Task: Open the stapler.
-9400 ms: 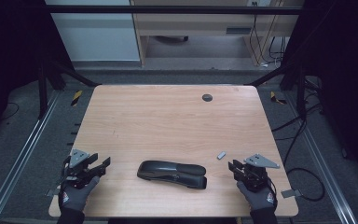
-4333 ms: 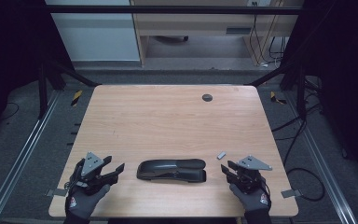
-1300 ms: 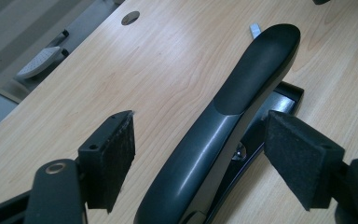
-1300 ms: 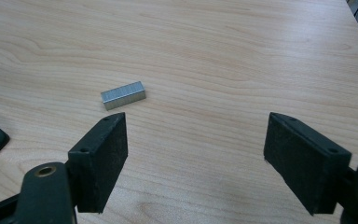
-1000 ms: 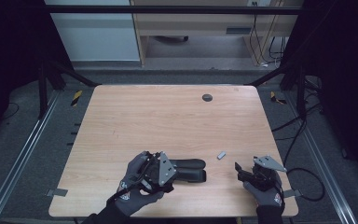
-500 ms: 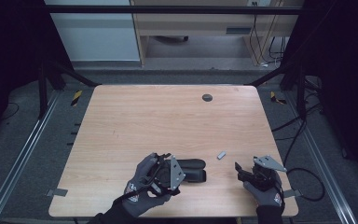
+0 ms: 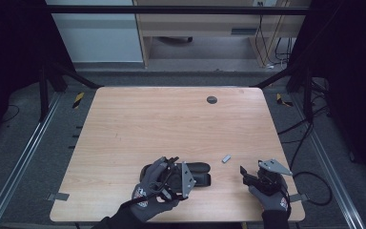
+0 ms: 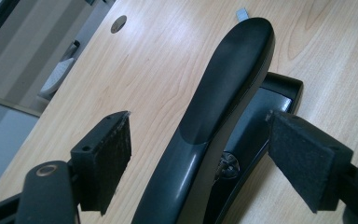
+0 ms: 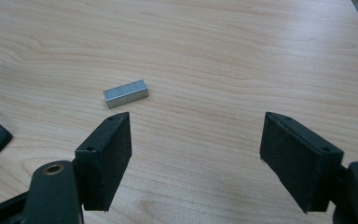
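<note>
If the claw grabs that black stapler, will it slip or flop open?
Probably a bit slippery: the stapler has a smooth, shiny, rounded top, and the left claw stands open around it with pads not yet pressing. It may flop too, since its top arm already sits lifted off the base. It looks stiff, unlikely to roll.

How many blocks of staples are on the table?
1: the block of staples lies on the table, right of the stapler, ahead of the right gripper.
</note>
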